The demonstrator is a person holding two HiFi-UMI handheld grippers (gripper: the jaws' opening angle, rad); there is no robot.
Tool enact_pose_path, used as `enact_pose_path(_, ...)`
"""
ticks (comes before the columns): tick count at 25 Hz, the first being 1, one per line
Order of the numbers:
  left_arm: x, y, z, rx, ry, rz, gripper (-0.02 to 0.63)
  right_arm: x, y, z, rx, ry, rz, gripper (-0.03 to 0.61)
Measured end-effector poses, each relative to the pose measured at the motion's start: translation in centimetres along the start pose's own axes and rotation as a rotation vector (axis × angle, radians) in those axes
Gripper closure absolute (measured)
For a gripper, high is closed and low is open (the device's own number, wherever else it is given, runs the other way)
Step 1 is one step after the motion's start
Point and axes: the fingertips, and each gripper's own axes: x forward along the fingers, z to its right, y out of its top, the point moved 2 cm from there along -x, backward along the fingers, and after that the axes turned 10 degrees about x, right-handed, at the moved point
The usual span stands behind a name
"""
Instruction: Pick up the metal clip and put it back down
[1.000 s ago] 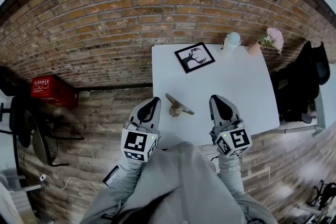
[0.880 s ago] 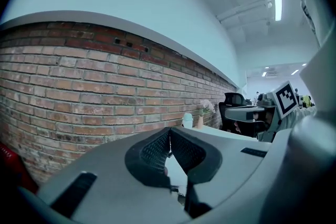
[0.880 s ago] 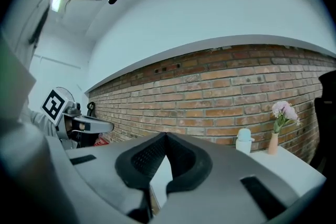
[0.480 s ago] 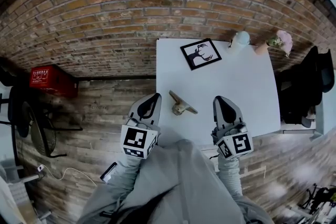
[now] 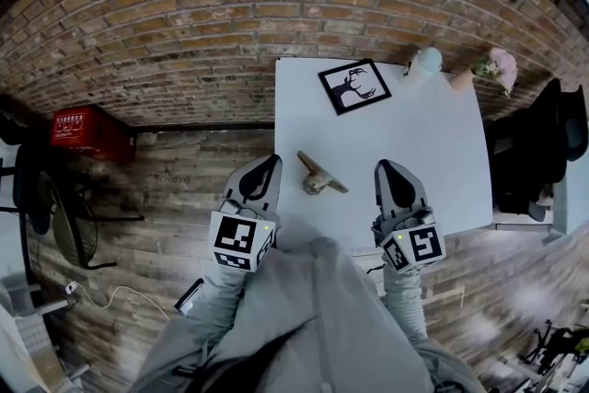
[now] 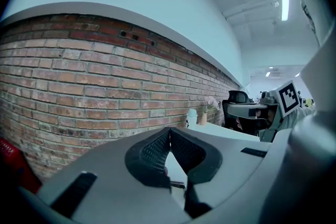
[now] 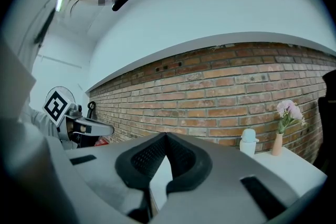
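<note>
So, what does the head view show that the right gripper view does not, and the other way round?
Only the head view shows the brownish metal clip lying on the white table, and the black-framed picture of an antlered animal at the table's far edge. Only the right gripper view shows the right gripper from close: its jaws are together, with nothing between them. Both show the red brick wall, the small white bottle and the pink flowers in a vase.
</note>
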Motion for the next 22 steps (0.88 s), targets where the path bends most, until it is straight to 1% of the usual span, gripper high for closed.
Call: enact_pose_path(22,-0.77,-0.13,-0.01,0.002,0.009,0.0,0.586,-0.75,-0.48,-0.39,0.015,-0.019,-0.007,0.555)
